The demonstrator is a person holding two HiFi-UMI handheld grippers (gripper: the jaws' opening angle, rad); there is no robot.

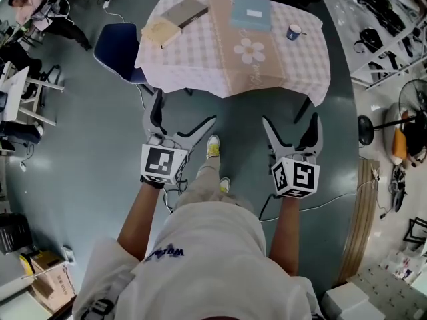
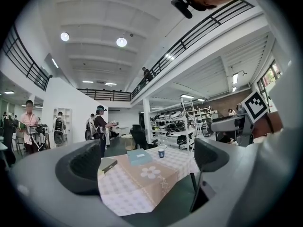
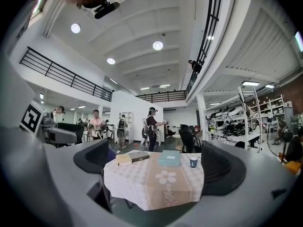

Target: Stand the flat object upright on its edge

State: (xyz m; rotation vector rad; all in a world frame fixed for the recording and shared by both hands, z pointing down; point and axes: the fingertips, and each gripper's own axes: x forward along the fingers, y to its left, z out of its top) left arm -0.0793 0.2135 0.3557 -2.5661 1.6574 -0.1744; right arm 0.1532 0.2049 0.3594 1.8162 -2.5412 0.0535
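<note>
Both grippers are held level in front of the person, short of the desk (image 1: 193, 59), which is draped in a pale checked cloth with a tan runner (image 1: 243, 69) down its middle. The left gripper (image 1: 183, 122) has its jaws spread wide apart with nothing between them. The right gripper (image 1: 291, 135) has its jaws just as wide and equally empty.

The flat pale teal book (image 1: 251, 11), which may be a thin box since the view is too distant to tell, lies flat on the far part of the runner, well beyond both sets of jaws. In the right gripper view it sits almost centred in the gap between the jaws, far ahead. In the left gripper view it also falls within the gap.

A small dark blue cup (image 1: 293, 32) stands just to the right of the teal book, ahead of the right jaws. Ahead of the left jaws, a dark grey book (image 1: 185, 12) rests partly on a tan book (image 1: 160, 32), both flat at the far left of the desk. A blue chair (image 1: 117, 49) stands at the desk's left side. The person's yellow-and-white shoes (image 1: 213, 145) show on the floor between the two grippers.
</note>
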